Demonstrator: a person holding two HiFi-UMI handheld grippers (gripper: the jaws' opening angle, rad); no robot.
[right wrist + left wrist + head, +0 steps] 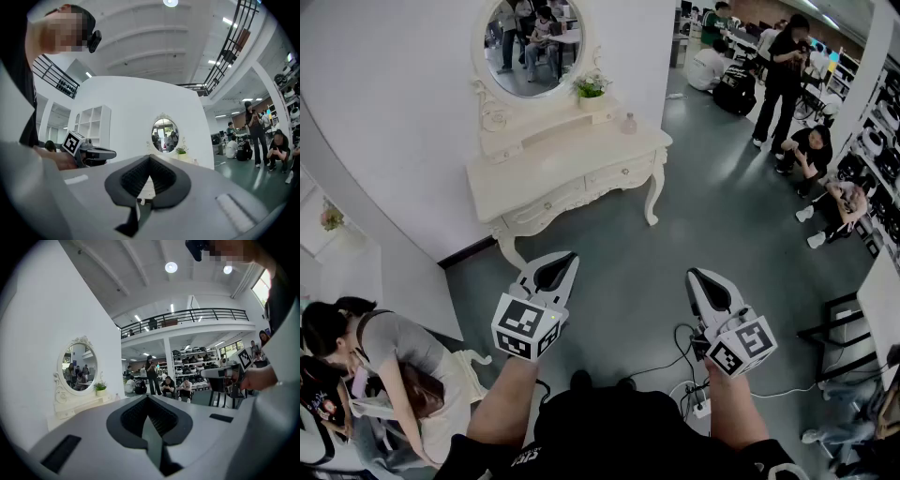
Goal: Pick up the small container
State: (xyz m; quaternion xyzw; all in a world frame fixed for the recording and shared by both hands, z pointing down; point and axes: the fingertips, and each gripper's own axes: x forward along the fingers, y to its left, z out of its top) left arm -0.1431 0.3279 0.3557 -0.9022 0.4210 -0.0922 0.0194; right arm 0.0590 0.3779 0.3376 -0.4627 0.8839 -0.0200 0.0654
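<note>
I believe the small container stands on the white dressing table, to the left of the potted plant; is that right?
Not quite: the small container stands to the right of the potted plant on the white dressing table, as the head view shows.

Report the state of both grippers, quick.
Left gripper: jaws closed, holding nothing.
Right gripper: jaws closed, holding nothing.
</note>
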